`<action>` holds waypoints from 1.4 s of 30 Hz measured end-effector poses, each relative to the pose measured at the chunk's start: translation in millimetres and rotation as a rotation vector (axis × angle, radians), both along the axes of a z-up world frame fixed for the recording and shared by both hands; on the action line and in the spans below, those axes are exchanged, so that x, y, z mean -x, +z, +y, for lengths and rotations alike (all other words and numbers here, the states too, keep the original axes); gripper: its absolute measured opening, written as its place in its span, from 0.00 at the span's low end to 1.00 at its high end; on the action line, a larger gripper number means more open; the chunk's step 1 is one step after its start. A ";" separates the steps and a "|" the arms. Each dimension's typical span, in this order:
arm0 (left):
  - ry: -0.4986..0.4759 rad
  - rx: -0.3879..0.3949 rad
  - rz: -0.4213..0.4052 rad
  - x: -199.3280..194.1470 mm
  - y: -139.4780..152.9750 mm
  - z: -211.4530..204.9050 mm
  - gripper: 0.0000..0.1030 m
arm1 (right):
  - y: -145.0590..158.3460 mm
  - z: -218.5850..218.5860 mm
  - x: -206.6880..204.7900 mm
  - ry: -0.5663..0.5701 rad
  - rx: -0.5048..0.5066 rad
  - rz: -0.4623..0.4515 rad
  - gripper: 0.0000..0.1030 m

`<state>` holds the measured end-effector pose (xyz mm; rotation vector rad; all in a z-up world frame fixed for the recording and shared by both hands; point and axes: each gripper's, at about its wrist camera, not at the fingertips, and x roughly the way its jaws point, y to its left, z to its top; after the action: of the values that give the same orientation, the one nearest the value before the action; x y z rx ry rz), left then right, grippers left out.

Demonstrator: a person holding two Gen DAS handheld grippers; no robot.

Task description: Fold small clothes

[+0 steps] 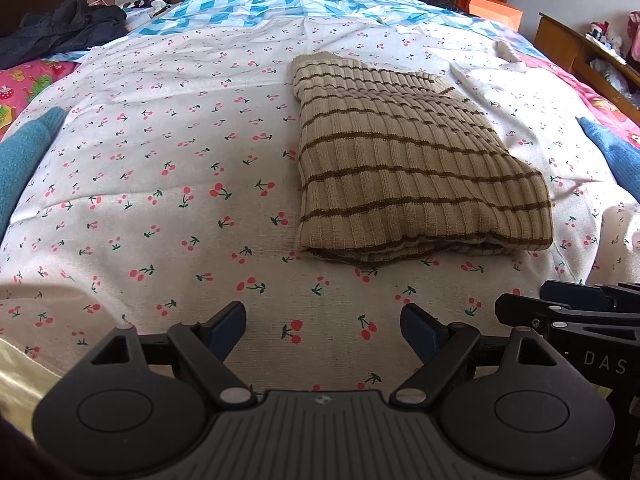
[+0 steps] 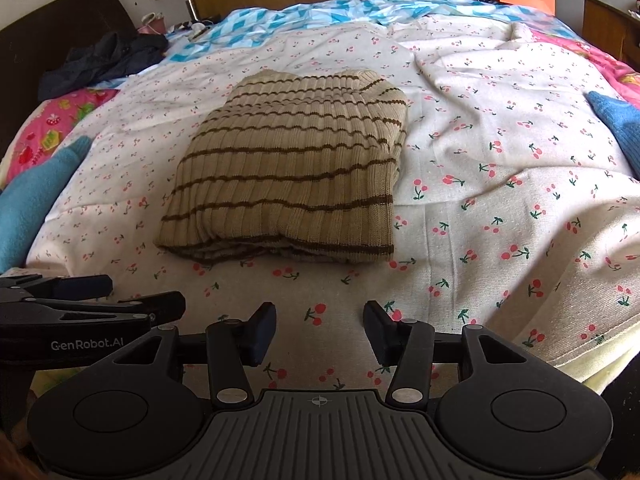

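Note:
A beige ribbed sweater with brown stripes (image 1: 404, 164) lies folded in a neat rectangle on the cherry-print sheet (image 1: 168, 168). It also shows in the right wrist view (image 2: 292, 168). My left gripper (image 1: 323, 330) is open and empty, hovering over the sheet short of the sweater's near edge. My right gripper (image 2: 320, 330) is open and empty, also short of the near edge. The right gripper's body shows at the left view's right edge (image 1: 576, 312). The left gripper's body shows at the right view's left edge (image 2: 80, 308).
A dark jacket (image 1: 60, 32) lies at the bed's far left. Blue knit items (image 1: 24, 160) (image 1: 612, 148) lie at both sides. A blue-white quilt (image 1: 256, 8) covers the far end. An orange box (image 1: 494, 8) and a wooden shelf (image 1: 580, 52) stand far right.

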<state>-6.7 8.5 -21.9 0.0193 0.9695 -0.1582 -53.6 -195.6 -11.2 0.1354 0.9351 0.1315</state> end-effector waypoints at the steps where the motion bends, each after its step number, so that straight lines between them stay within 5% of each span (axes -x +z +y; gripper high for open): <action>1: 0.001 0.001 0.000 0.1 0.1 0.1 0.87 | -0.3 0.3 -0.9 0.001 -0.001 0.002 0.50; 42: -0.017 0.001 0.015 2.2 0.3 -3.3 0.86 | -0.5 6.2 0.8 0.028 0.014 0.001 0.51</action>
<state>-8.9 5.2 -21.6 0.0255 0.9844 -0.1745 -54.4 -189.4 -11.7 0.1091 0.9389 0.1503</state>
